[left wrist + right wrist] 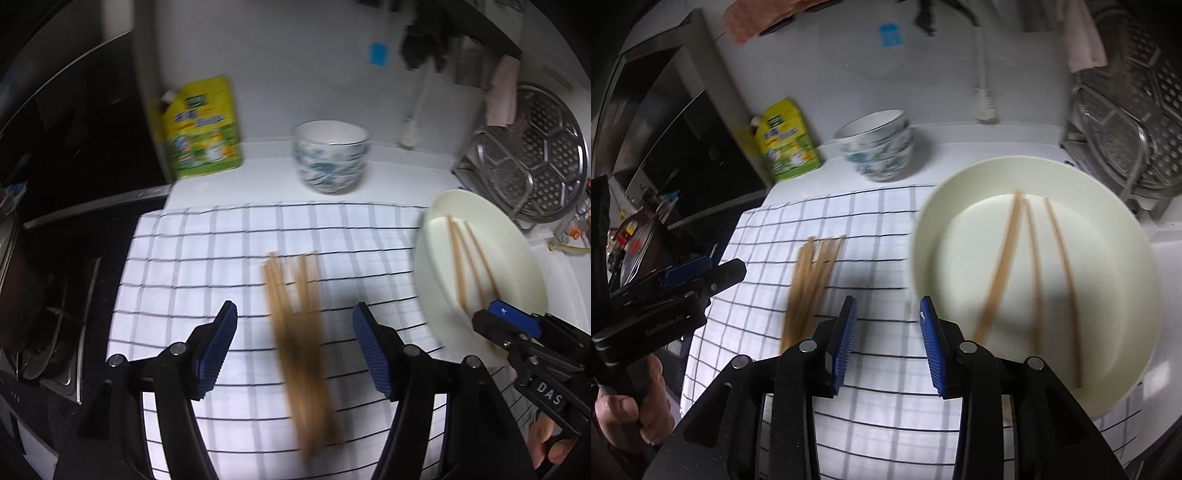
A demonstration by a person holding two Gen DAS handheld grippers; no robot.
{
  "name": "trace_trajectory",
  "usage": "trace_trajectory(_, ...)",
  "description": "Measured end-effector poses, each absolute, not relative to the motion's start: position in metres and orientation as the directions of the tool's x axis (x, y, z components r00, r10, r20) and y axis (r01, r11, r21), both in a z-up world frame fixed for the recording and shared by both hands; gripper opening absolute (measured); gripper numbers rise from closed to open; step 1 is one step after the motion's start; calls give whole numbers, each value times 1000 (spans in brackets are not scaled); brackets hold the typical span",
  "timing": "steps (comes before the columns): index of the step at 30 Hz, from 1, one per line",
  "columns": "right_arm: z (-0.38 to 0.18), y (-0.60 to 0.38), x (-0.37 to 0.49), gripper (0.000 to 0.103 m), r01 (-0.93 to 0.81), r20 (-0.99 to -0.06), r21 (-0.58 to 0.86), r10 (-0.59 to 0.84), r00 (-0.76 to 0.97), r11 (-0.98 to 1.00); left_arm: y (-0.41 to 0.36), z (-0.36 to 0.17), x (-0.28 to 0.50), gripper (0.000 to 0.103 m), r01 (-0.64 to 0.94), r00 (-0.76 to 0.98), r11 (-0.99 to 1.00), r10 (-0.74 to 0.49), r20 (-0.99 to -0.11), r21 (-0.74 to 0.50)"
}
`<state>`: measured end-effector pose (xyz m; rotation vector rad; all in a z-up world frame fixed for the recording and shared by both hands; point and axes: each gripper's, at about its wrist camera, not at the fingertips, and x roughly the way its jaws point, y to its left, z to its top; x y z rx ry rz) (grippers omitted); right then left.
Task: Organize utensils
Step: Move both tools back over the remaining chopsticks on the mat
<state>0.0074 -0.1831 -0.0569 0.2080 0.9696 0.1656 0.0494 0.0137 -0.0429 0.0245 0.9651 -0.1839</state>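
A bundle of several wooden chopsticks (295, 332) (809, 280) lies on the checked cloth (203, 258). My left gripper (293, 314) hangs open above the bundle, its blue pads wide on either side and not touching it. To the right, a cream plate (517, 258) (1108, 221) holds three more chopsticks (465, 258) (1030, 266). My right gripper (888, 306) is open and empty over the cloth, just left of the plate's near rim. Each gripper shows at the edge of the other's view: the right gripper (506, 321) and the left gripper (713, 275).
Stacked patterned bowls (330, 158) (879, 147) and a yellow pouch (201, 129) stand behind the cloth by the wall. A metal rack with a perforated steamer plate (535, 155) is at the back right. A dark stove (55, 295) borders the cloth on the left.
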Motion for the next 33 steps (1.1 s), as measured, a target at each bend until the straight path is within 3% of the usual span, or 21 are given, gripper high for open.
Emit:
trace_trajectory(11, -93, -110, 8, 38, -80, -839, 253, 260, 478, 964, 76, -78, 54, 68, 143, 507, 987, -134, -852, -70)
trace_trajectory(18, -127, -91, 9, 40, -64, -868, 232, 236, 437, 971, 88, -98, 52, 75, 161, 480, 983, -151, -864, -82)
trace_trajectory(33, -157, -73, 16, 40, -51, -890, 183, 187, 417, 982, 93, -125, 48, 78, 183, 454, 978, -171, -874, -96)
